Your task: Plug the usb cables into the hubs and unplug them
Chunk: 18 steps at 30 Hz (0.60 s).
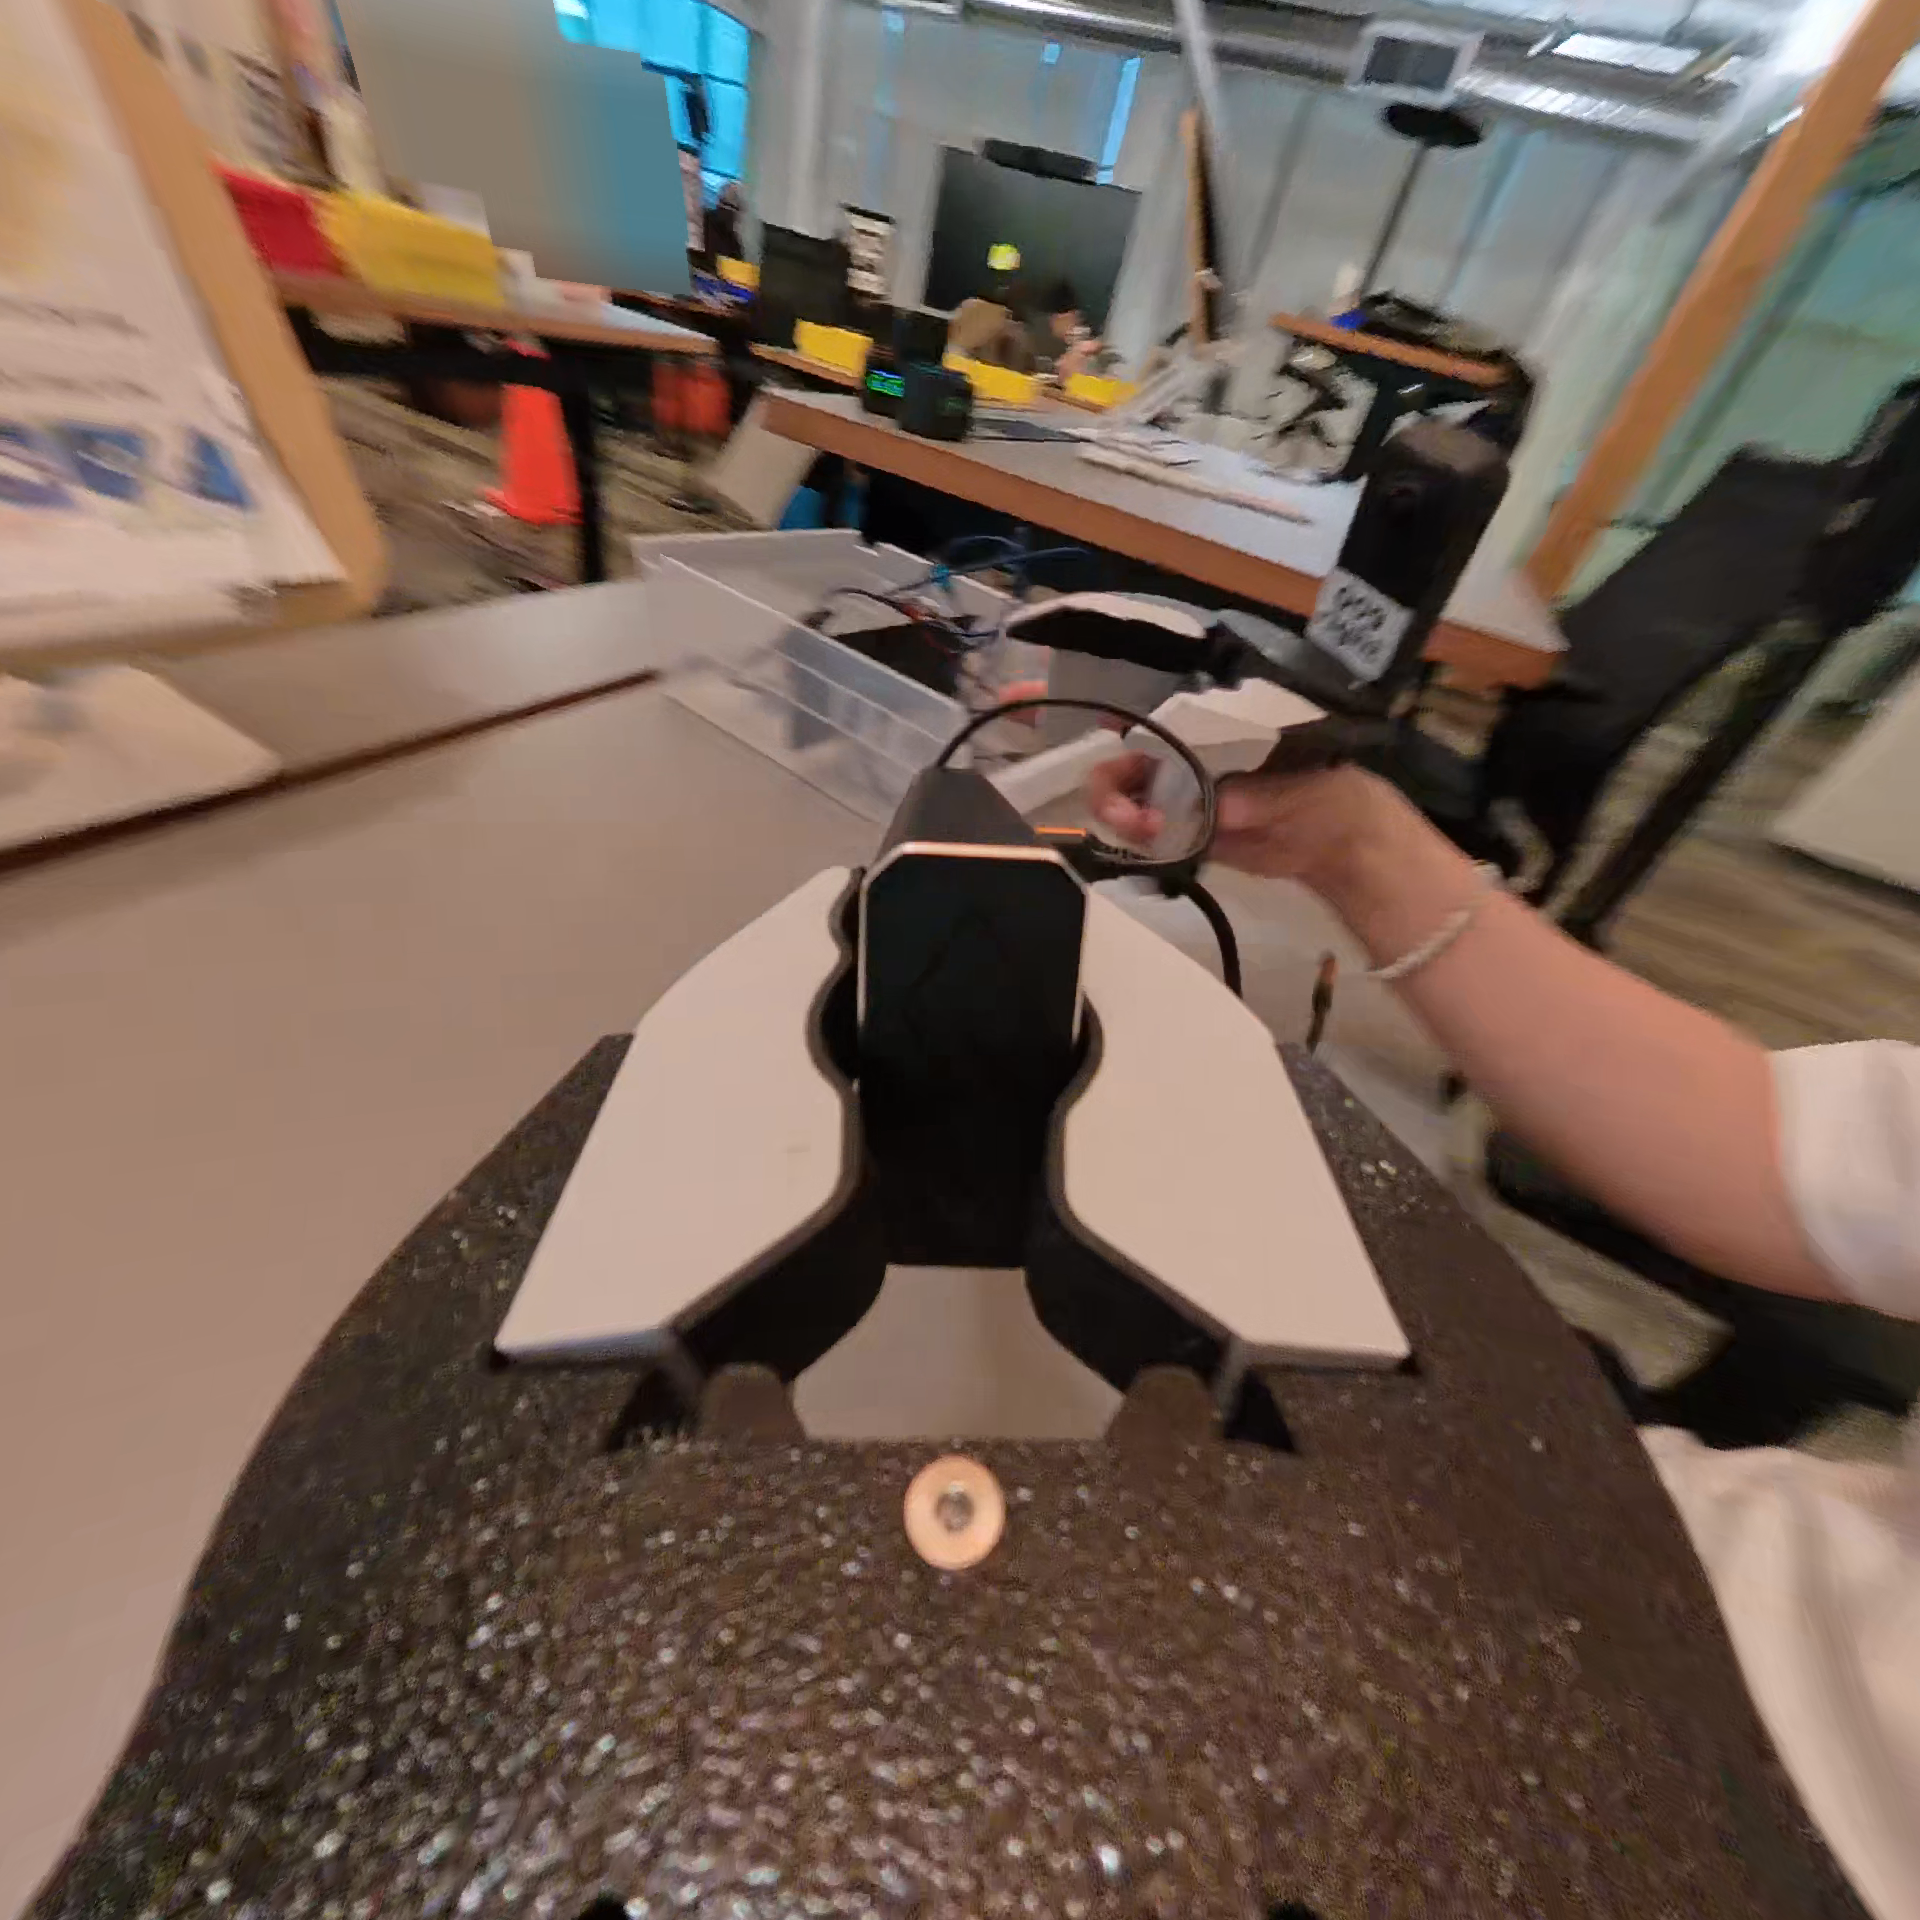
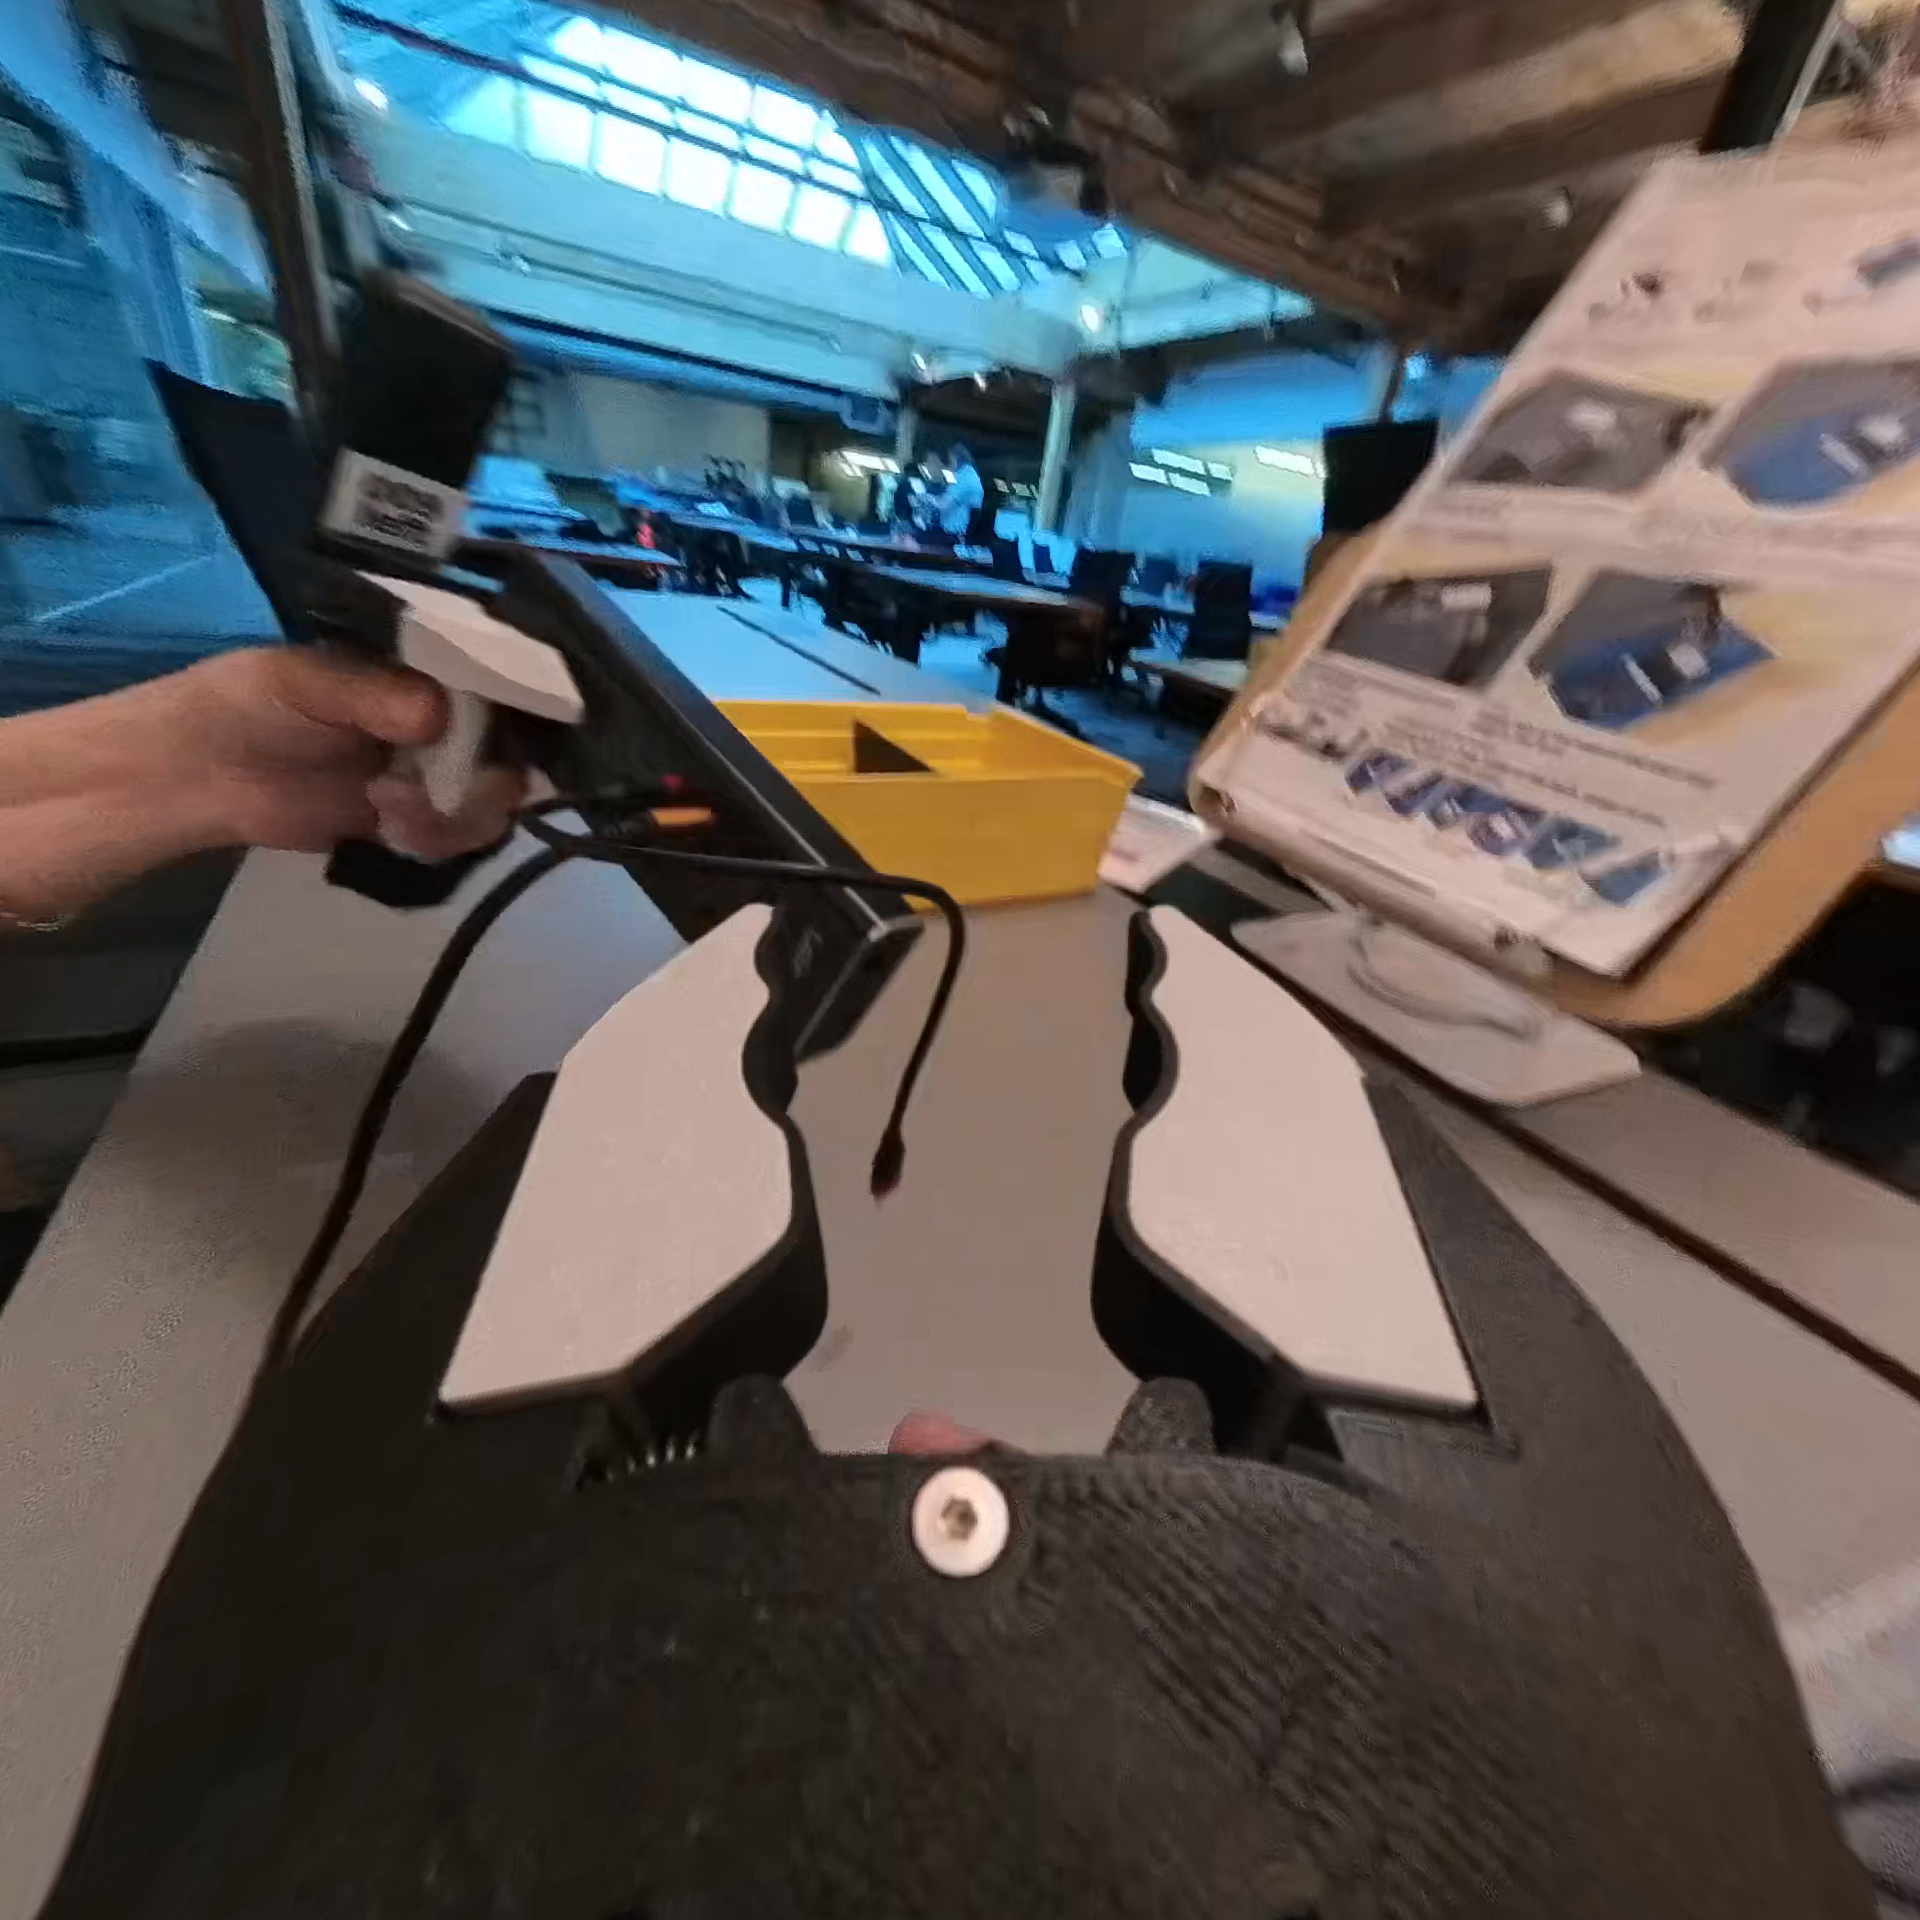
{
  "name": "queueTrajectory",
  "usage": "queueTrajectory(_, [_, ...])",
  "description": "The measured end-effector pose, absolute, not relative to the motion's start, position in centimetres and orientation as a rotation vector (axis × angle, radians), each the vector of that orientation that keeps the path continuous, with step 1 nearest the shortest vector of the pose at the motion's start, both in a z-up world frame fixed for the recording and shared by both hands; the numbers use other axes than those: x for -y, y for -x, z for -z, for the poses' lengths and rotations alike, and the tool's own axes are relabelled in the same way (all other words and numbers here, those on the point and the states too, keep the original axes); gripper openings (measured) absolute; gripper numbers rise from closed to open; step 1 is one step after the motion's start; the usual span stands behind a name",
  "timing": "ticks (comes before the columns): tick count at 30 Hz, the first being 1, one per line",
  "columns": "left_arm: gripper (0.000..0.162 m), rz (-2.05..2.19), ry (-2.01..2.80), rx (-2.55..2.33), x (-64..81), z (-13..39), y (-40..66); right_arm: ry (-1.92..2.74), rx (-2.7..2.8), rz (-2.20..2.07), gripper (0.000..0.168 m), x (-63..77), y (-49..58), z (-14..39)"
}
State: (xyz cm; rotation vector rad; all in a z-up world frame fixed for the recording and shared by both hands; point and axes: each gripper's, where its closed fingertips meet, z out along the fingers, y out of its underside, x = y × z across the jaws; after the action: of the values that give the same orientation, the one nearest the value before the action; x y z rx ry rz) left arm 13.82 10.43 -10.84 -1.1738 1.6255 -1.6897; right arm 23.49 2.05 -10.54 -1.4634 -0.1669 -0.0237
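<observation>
My left gripper is shut on a long black hub with a silver rim, held above the grey table. An orange plug sits in the hub's right side, and its black cable loops out from there. In the right wrist view the hub slants in from the left with the orange plug in its side. The cable arcs over, and its free end hangs between my right gripper's fingers without touching them. My right gripper is open and empty.
A yellow bin stands on the table behind the hub. A tilted board with a printed sheet stands at the right, on a clear stand. A clear tray holding wires sits at the table's far edge. A person's forearm reaches in from the right.
</observation>
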Motion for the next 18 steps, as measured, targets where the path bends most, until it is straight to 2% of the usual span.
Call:
queueTrajectory(3, [0.03, 1.481, 1.168, -1.595, -12.1, 10.6, -14.2, 1.626, -0.082, 0.068, 0.062, -1.1, -27.1, 12.1])
queueTrajectory(6, [0.031, 1.244, 1.159, -1.575, -13.5, 10.3, -14.8, 1.695, -0.207, -0.081, 0.049, -1.6, -25.4, 11.4])
queueTrajectory(8, [0.031, 1.129, 1.152, -1.551, -14.2, 9.7, -15.0, 1.739, -0.143, -0.201, 0.05, -3.3, -22.0, 11.4])
queueTrajectory(14, [0.031, 1.09, 1.02, -1.466, -13.0, 6.9, -15.0, 1.744, -0.13, -0.138, 0.054, -8.5, -18.0, 12.7])
queueTrajectory(18, [0.031, 1.087, 0.923, -1.47, -11.0, 7.0, -14.7, 1.438, -0.104, -0.111, 0.021, -8.4, -17.2, 8.6])
